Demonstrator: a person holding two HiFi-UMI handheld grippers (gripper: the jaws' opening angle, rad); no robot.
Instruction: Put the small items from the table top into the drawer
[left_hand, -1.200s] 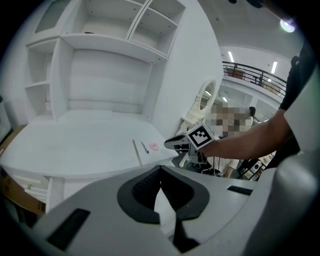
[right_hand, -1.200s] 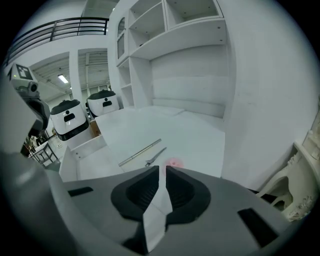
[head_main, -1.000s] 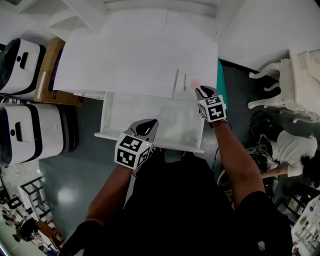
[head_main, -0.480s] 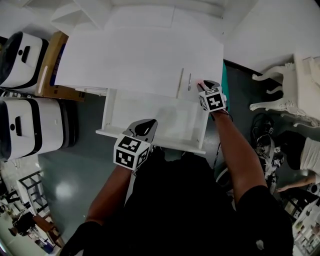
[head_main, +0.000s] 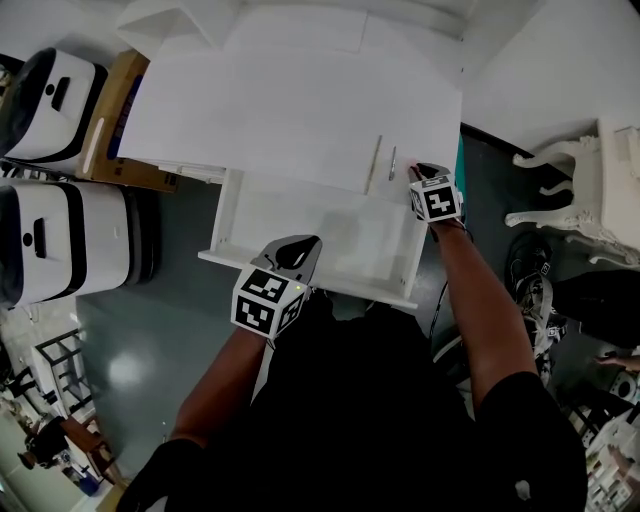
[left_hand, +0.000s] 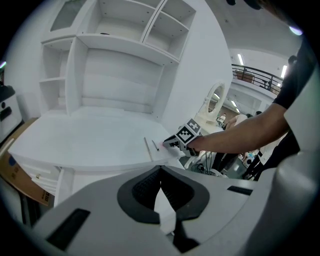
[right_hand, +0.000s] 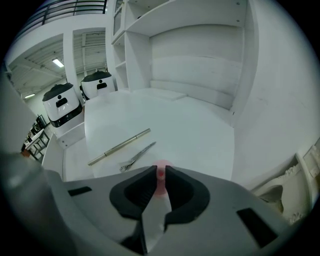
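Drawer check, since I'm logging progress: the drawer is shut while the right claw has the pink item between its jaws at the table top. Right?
Not quite: the drawer stands open, as the head view shows. The right claw does have the pink item between its jaws at the table top.

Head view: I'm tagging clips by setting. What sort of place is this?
Probably a lab or test hall staged as a room: a white desk with shelving, bulky white-and-black machines parked beside it, and a railed mezzanine under strip lights in the left gripper view.
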